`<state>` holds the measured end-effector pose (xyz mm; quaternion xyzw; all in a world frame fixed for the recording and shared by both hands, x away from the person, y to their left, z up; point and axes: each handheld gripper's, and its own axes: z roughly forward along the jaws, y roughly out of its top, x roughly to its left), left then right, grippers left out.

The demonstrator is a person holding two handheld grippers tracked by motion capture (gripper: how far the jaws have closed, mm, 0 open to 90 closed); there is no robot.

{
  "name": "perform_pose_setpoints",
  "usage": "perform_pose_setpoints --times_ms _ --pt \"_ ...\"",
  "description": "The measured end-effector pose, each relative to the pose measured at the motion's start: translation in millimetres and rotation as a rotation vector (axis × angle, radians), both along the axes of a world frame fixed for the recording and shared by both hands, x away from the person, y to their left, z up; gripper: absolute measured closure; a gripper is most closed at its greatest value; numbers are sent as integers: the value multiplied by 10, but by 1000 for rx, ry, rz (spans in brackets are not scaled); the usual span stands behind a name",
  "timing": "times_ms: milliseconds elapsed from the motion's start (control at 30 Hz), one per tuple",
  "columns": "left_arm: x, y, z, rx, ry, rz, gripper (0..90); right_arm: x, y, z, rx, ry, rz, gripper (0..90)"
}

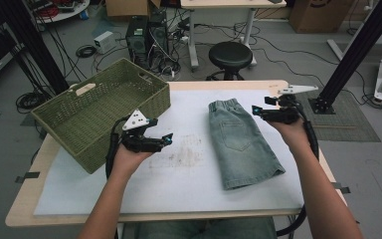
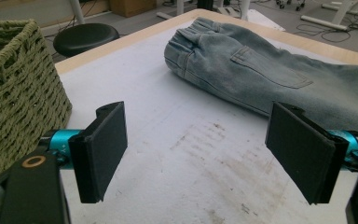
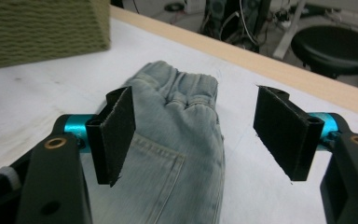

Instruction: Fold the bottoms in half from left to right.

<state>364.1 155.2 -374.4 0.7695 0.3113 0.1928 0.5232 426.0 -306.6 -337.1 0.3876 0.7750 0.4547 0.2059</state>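
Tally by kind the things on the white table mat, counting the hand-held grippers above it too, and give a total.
Woven green basket: 1
Folded denim shorts: 1
Hand-held gripper, left and right: 2
Total: 4

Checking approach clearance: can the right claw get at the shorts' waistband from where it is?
Probably yes. The right claw is open, above the shorts, with their waistband just ahead and nothing between.

Both black grippers, left gripper (image 1: 165,137) and right gripper (image 1: 256,110), carry flat jaws, teal collars, grey plates, trailing cables.
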Motion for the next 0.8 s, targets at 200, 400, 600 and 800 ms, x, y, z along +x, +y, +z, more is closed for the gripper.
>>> perform_pose_setpoints --times_ms 200,400,600,800 --pt "-1 0 15 -3 -5 -1 208 -404 -194 19 42 -63 29 259" --pt "0 -14 16 -6 -9 -12 207 -613 -300 -135 91 -93 33 219" --pt "6 -20 9 -1 -6 -18 205 -654 -351 -313 116 -101 15 216" --pt "10 -3 14 -11 -13 -23 202 -687 -349 -303 113 -111 38 213"
